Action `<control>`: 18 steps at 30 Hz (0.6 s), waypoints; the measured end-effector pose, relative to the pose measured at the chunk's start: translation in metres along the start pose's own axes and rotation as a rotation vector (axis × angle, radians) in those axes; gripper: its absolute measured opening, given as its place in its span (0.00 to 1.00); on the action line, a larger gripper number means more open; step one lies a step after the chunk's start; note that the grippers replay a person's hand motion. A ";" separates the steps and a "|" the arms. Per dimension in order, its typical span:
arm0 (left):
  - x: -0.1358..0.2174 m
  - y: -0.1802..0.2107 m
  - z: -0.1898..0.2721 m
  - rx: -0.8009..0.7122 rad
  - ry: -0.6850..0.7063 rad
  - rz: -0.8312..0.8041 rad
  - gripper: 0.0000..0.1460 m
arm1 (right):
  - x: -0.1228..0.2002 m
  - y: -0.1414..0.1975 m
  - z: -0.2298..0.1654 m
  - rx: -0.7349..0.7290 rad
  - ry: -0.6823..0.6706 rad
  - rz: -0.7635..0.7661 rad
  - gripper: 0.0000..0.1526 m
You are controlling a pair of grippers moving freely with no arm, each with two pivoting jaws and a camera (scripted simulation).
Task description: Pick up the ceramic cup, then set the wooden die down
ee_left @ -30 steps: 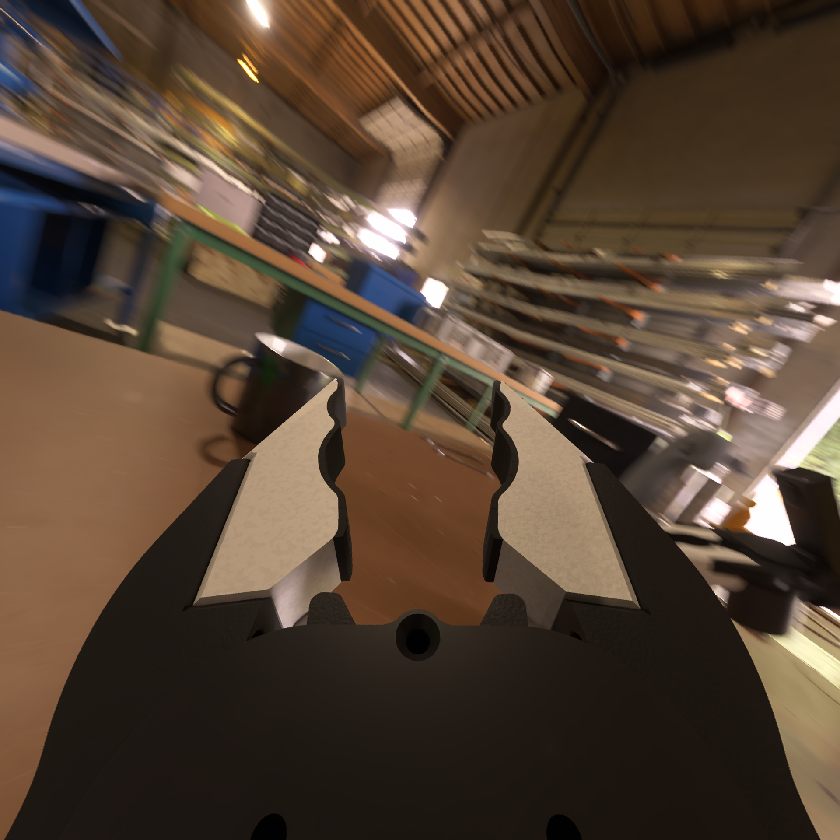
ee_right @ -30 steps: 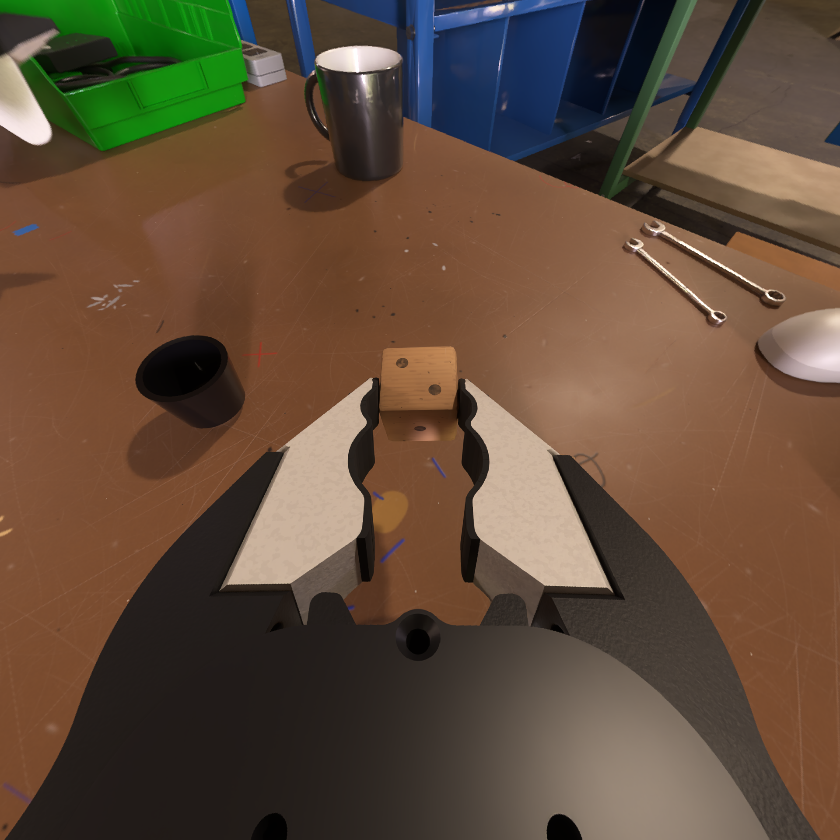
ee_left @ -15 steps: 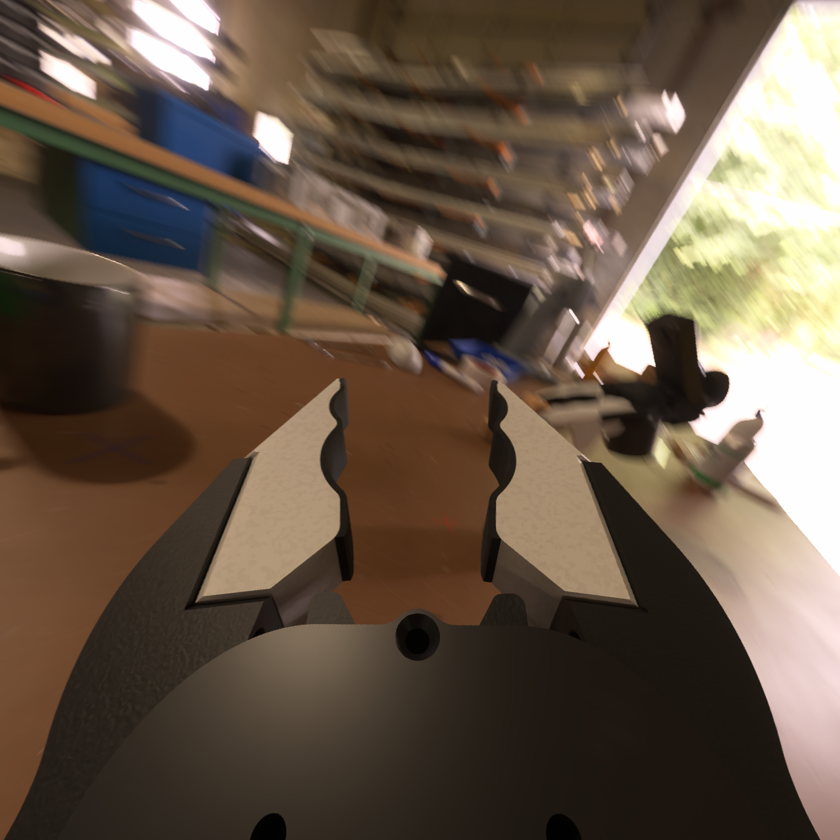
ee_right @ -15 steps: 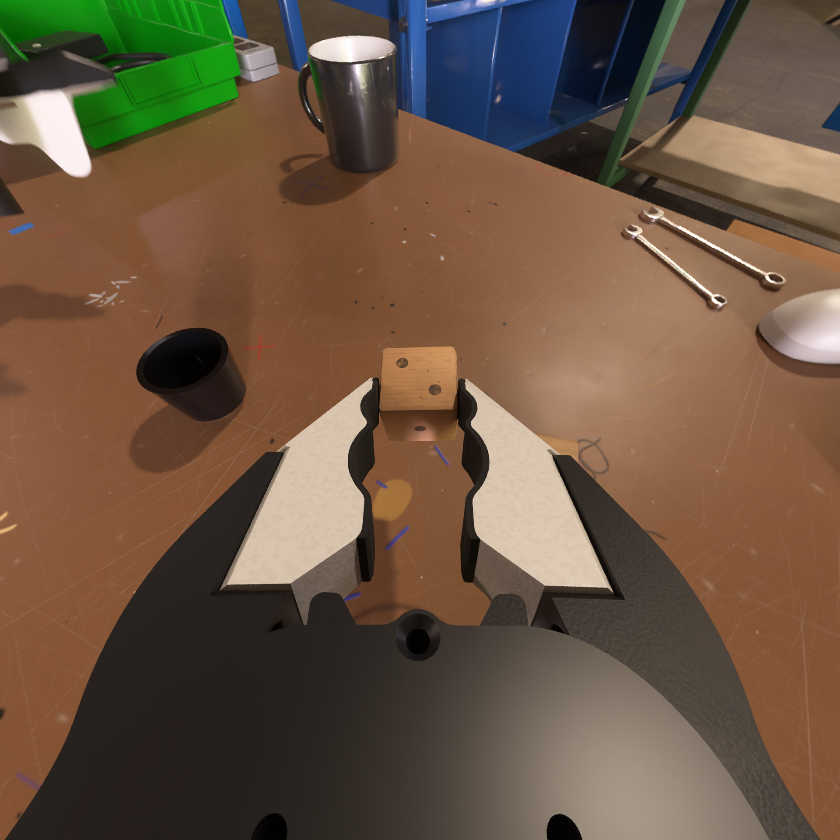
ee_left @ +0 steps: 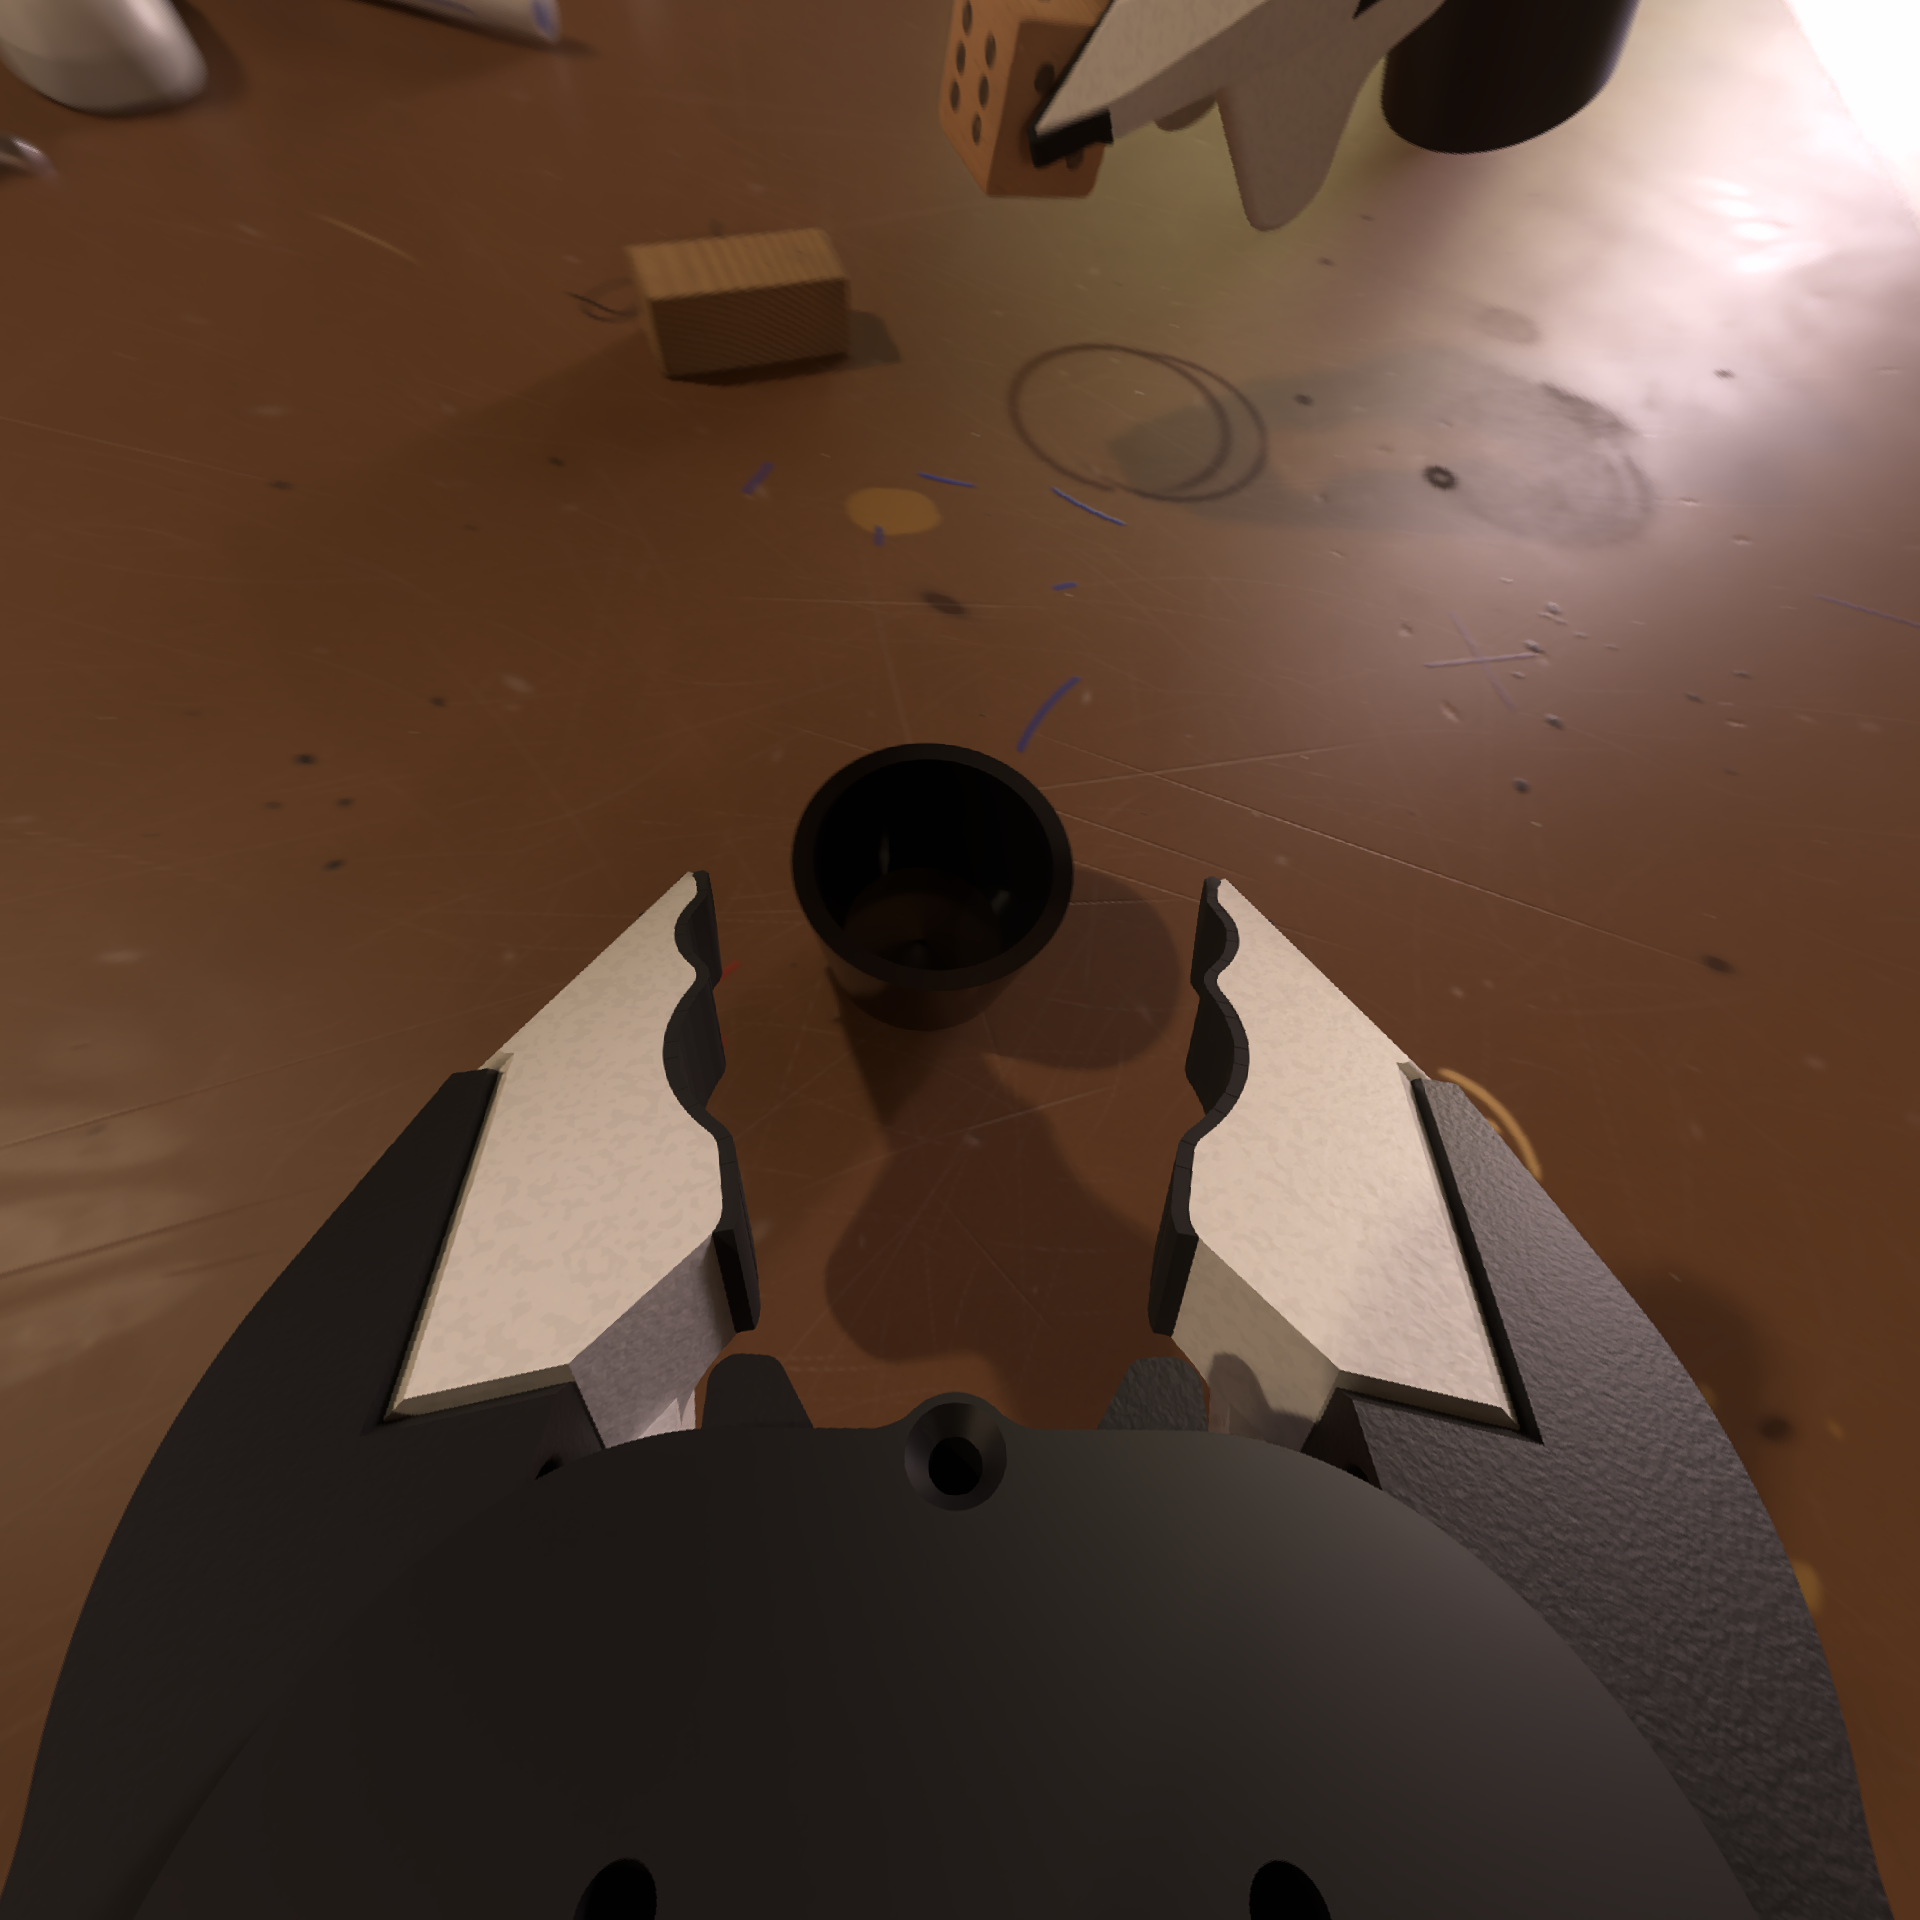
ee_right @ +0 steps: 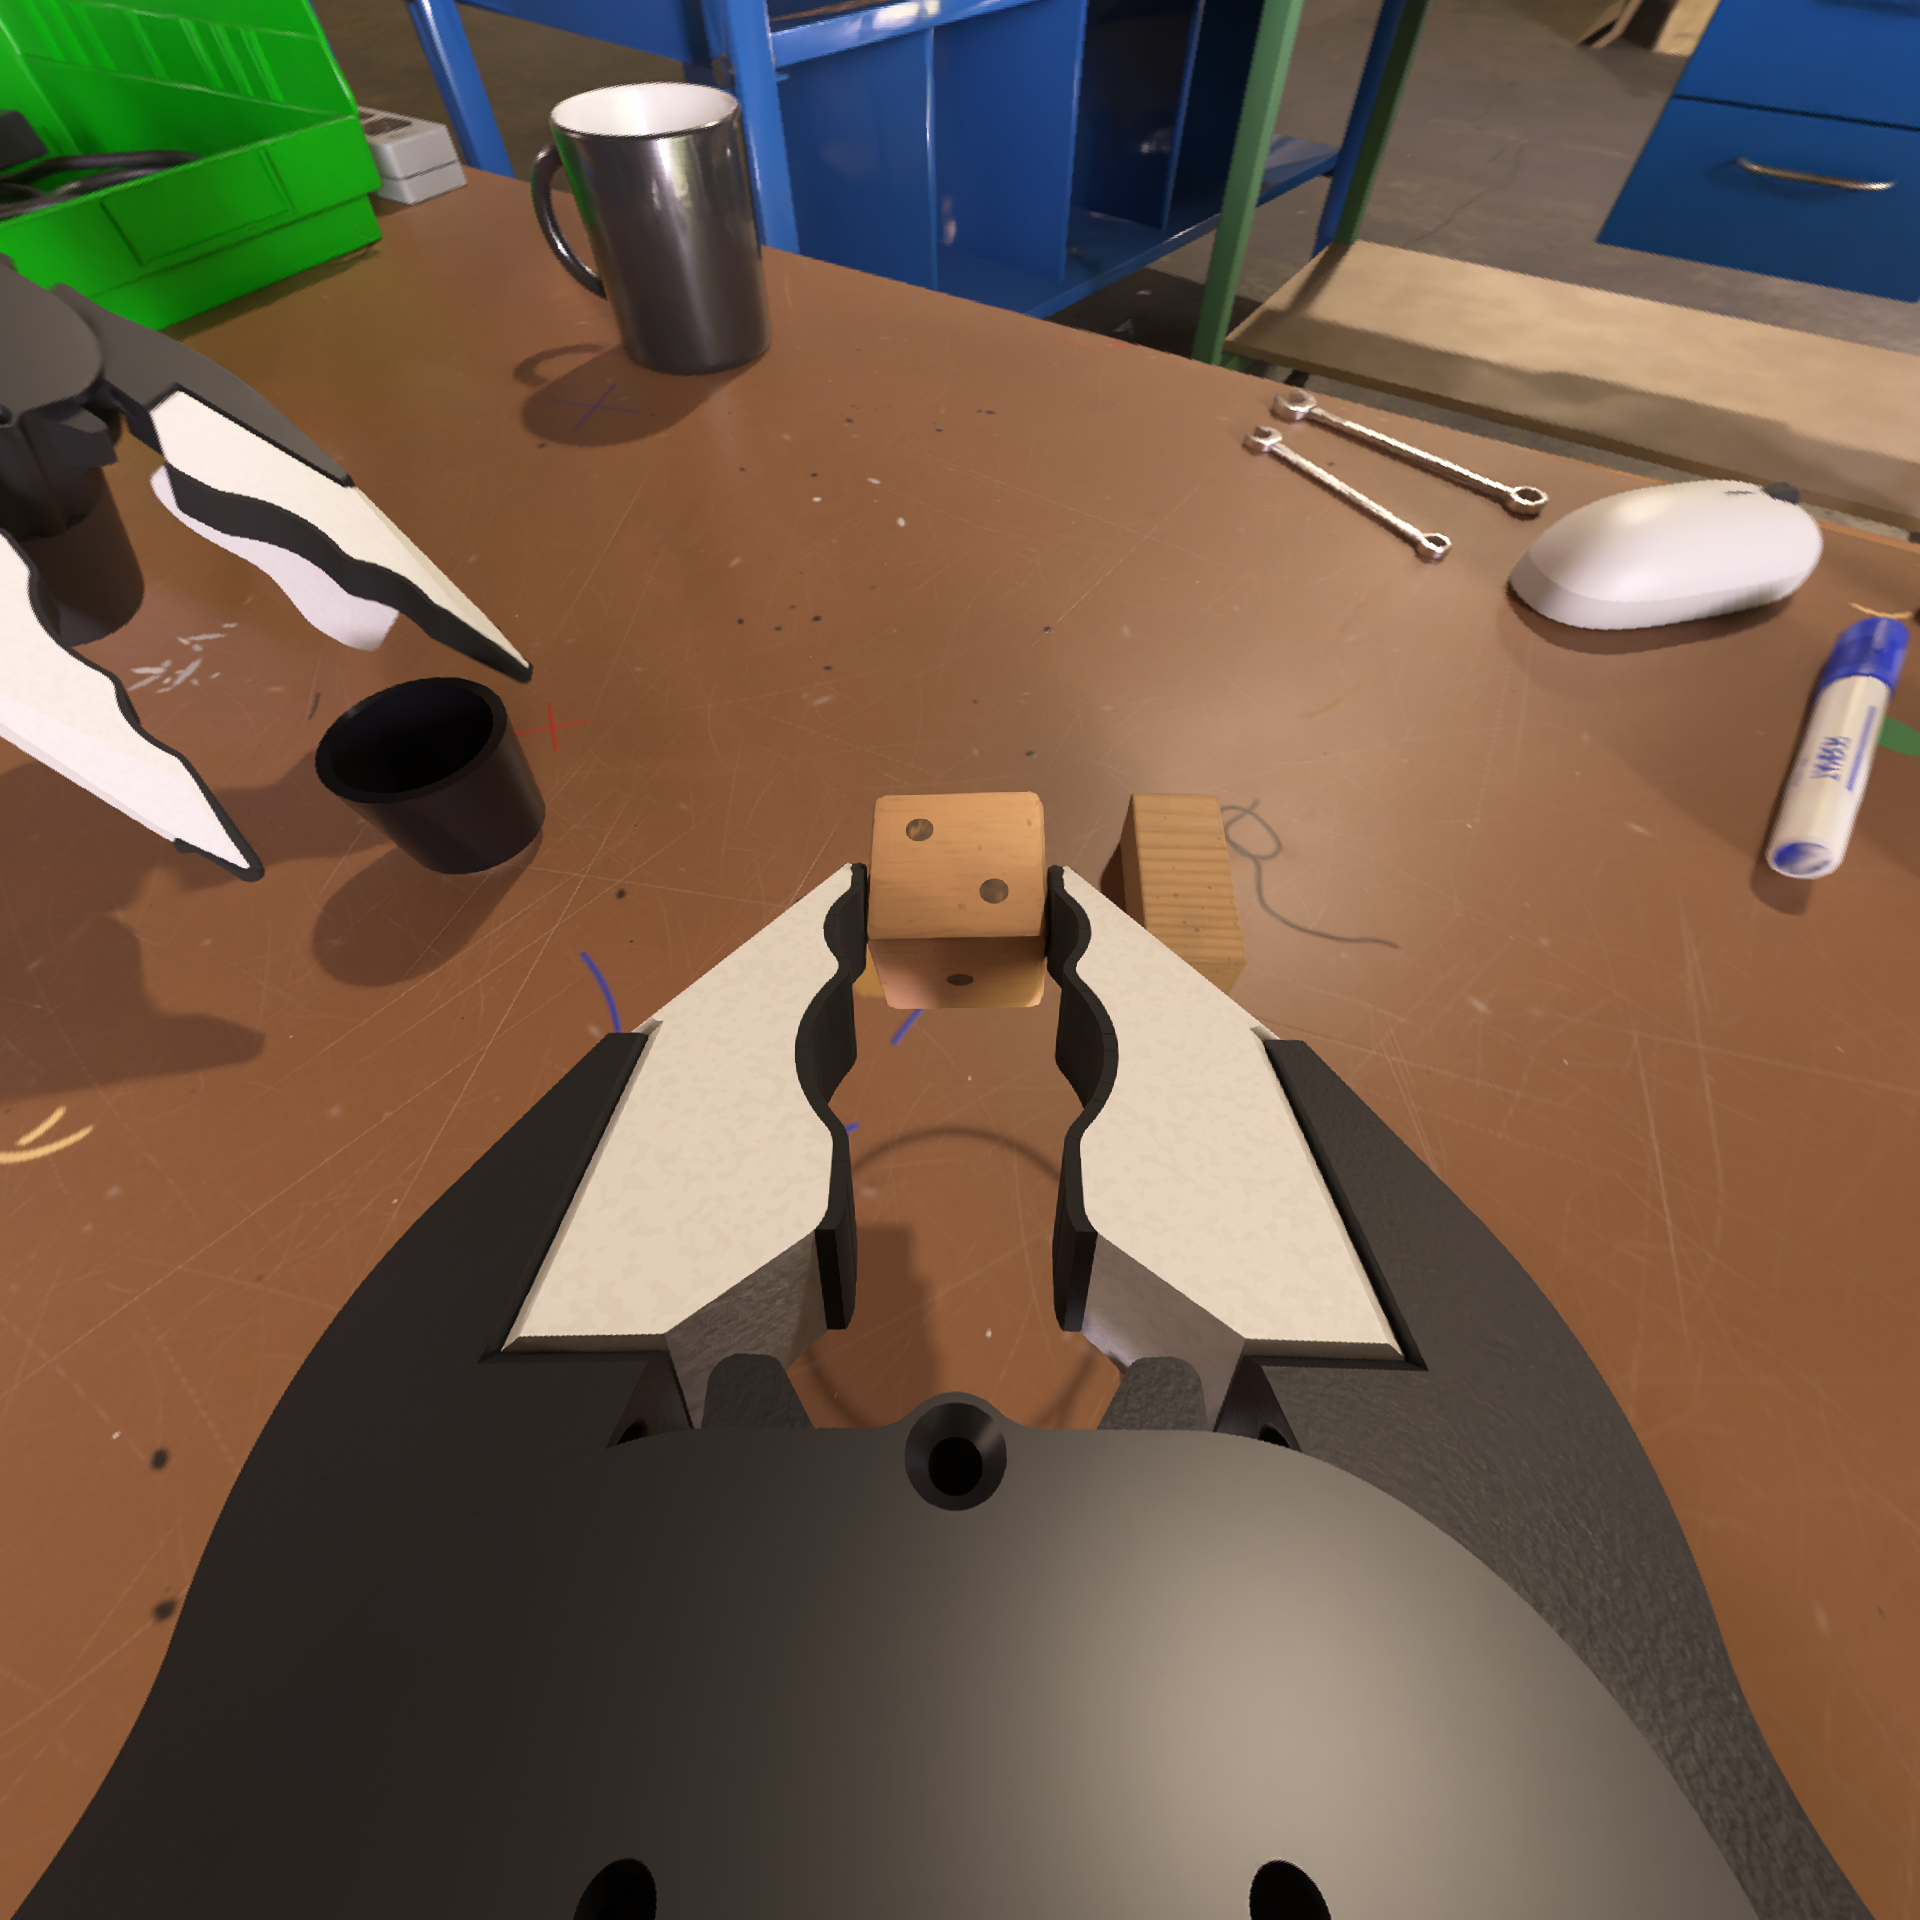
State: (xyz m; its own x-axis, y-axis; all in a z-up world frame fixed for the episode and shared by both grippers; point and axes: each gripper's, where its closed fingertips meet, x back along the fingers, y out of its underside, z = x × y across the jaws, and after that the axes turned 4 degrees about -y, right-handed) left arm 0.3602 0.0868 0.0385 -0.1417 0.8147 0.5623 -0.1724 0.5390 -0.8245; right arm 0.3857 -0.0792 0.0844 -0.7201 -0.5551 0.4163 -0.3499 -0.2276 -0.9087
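Note:
A small black handle-less cup stands upright on the brown table. My left gripper is open and empty, with its tips on either side of the cup and a little above it. The right wrist view shows the same cup between the left gripper's spread fingers. My right gripper is shut on a wooden die and holds it above the table. The die also shows in the left wrist view. A taller dark mug with a handle and white inside stands at the far edge.
A wooden block lies just right of the die. A white mouse, two spanners and a blue marker lie at the right. A green bin stands at the far left, with blue shelving beyond the table edge.
My left gripper has swung from facing the workshop down to the small black cup and has opened wider. My right gripper still holds the die and has shifted slightly.

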 end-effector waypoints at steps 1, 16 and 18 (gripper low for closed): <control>-0.001 0.001 0.003 0.010 0.047 -0.011 0.62 | 0.004 0.000 -0.001 -0.003 0.013 0.004 0.22; -0.015 0.014 -0.003 -0.156 0.215 -0.163 0.44 | 0.010 0.002 -0.003 -0.033 0.013 0.021 0.22; -0.013 0.012 -0.002 -0.146 0.192 -0.135 0.40 | 0.010 0.002 -0.004 -0.046 0.000 0.027 0.22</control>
State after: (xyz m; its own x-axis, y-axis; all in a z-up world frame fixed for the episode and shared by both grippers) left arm 0.3619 0.0835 0.0212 0.0625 0.7514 0.6569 -0.0332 0.6594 -0.7511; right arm 0.3760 -0.0821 0.0870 -0.7298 -0.5604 0.3915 -0.3574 -0.1754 -0.9173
